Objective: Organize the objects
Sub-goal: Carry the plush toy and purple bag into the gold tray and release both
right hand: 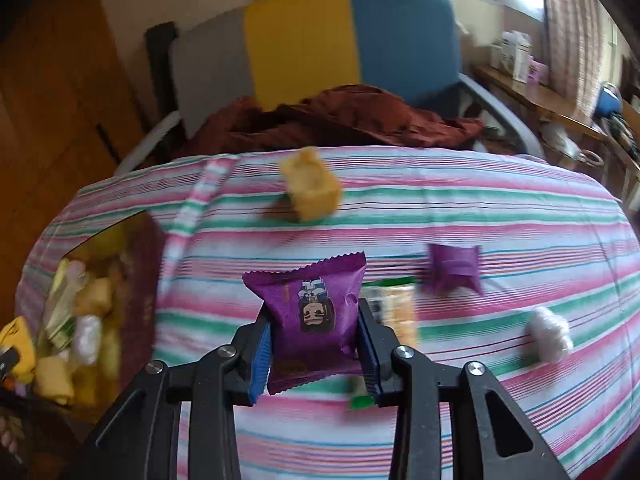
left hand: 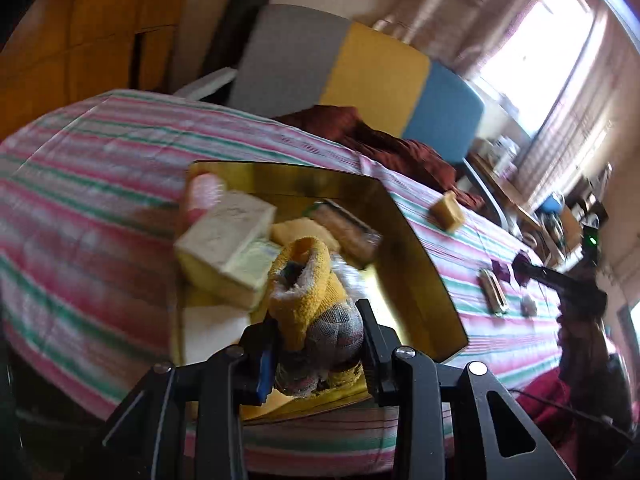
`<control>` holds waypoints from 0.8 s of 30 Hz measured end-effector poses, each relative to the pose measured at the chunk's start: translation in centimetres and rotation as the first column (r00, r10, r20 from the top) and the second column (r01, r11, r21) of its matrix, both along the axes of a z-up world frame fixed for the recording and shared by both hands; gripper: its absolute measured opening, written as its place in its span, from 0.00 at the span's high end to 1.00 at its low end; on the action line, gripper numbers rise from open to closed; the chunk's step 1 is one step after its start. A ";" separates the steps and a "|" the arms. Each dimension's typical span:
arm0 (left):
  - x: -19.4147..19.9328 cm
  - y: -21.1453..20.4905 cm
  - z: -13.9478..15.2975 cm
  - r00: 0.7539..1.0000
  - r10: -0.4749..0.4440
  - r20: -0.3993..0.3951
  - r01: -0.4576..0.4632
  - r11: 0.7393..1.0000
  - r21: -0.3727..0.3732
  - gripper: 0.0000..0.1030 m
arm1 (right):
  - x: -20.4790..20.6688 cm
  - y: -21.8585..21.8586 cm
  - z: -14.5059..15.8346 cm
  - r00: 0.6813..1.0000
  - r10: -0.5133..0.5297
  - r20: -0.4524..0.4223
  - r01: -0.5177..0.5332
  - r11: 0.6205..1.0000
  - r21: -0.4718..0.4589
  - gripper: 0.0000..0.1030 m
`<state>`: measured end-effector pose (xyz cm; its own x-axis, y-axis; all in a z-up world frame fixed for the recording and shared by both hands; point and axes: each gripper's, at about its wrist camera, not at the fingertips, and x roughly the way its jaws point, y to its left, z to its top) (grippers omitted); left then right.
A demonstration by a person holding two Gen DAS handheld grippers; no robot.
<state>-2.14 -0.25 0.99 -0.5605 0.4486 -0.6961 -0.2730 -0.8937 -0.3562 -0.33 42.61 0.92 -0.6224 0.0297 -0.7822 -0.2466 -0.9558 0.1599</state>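
The tablecloth (right hand: 480,208) is striped in pink, green, white and thin blue lines. The chair back (right hand: 304,40) behind it stands in three blocks: grey, yellow, blue. A dark red cloth (right hand: 352,120) lies on the seat. The snack packet (right hand: 316,312) is purple with a small cartoon figure printed on it; a second packet (right hand: 454,270) is plain purple. The cube-shaped block (right hand: 312,190) is tan yellow, and the small bundle (right hand: 550,334) is white. The box (left hand: 416,248) has shiny golden walls. The sock (left hand: 308,296) is mustard yellow with a grey-white toe. The box-shaped pack (left hand: 228,232) inside is off-white over pale yellow.
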 end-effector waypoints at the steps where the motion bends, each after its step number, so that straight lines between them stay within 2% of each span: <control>1: 0.0 -0.4 -0.1 1.000 0.008 0.001 -0.008 1.000 0.005 0.66 | 0.1 -1.8 0.4 0.999 0.040 -0.011 -0.041 0.999 -0.014 0.64; 4: 0.0 -1.3 -0.3 1.000 0.021 0.003 -0.021 0.999 0.026 0.66 | 0.2 -6.3 1.1 0.988 0.149 -0.039 -0.150 0.988 -0.040 0.64; 8: 0.2 -1.5 0.2 1.000 0.009 -0.018 -0.008 0.998 0.055 0.66 | -0.1 -13.0 1.3 0.956 0.288 -0.057 -0.291 0.955 -0.052 0.64; 11: -0.1 -1.5 0.7 1.000 -0.005 -0.027 0.008 0.997 0.083 0.66 | -0.3 -16.3 0.9 0.936 0.347 -0.060 -0.351 0.934 -0.061 0.64; 16: -0.8 -0.4 0.5 0.999 -0.030 -0.024 0.032 0.996 0.082 0.66 | -0.9 -19.0 0.3 0.922 0.384 -0.054 -0.387 0.918 -0.087 0.64; 21: -1.6 0.8 0.0 0.999 -0.044 -0.017 0.045 0.996 0.082 0.62 | -1.6 -19.7 0.0 0.922 0.386 -0.034 -0.388 0.918 -0.080 0.64; 22: -1.8 1.1 -0.2 0.999 -0.043 -0.014 0.044 0.996 0.078 0.58 | -1.9 -19.8 -0.1 0.924 0.382 -0.032 -0.384 0.920 -0.078 0.64; 24: -2.4 1.4 -0.5 0.999 -0.036 0.003 0.036 0.997 0.072 0.44 | -2.4 -19.7 -0.2 0.931 0.363 -0.028 -0.364 0.928 -0.075 0.62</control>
